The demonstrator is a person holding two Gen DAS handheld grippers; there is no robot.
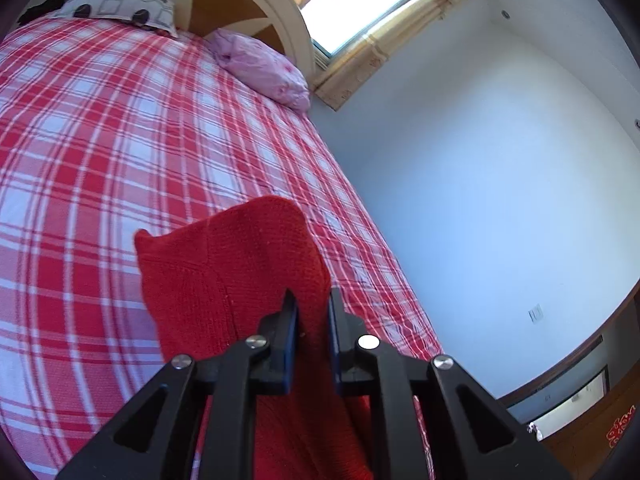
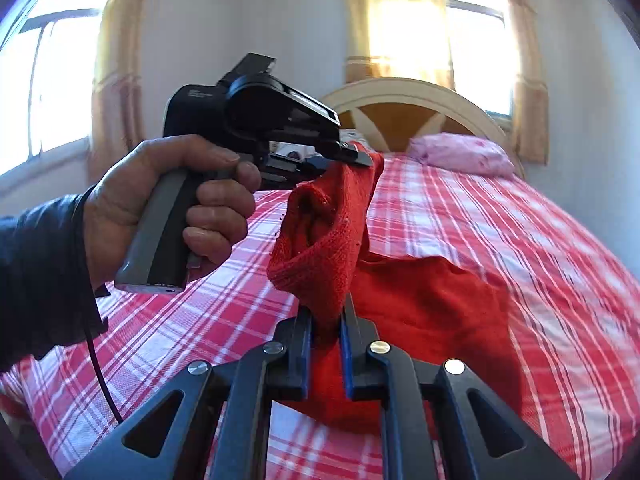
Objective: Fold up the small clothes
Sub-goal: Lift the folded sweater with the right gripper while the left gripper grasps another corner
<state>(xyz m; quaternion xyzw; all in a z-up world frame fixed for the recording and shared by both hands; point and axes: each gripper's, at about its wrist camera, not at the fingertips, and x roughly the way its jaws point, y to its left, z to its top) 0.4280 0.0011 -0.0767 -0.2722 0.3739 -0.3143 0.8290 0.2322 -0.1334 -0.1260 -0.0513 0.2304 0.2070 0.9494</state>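
A red knitted garment (image 1: 236,272) hangs lifted above the plaid bed. My left gripper (image 1: 313,300) is shut on one edge of it, the cloth pinched between the blue pads. In the right wrist view my right gripper (image 2: 326,312) is shut on another part of the red garment (image 2: 320,248), which rises in a folded tube toward the left gripper (image 2: 360,156). That left gripper, held in a person's hand (image 2: 168,200), pinches the cloth's top corner. The rest of the garment drapes down onto the bed to the right.
A red and white plaid bedspread (image 1: 120,160) covers the bed. A pink pillow (image 1: 264,68) and a patterned pillow (image 1: 120,4) lie by the round headboard (image 2: 412,100). Windows with yellow curtains (image 2: 400,20) are behind. A white wall (image 1: 500,180) runs along the bed's right side.
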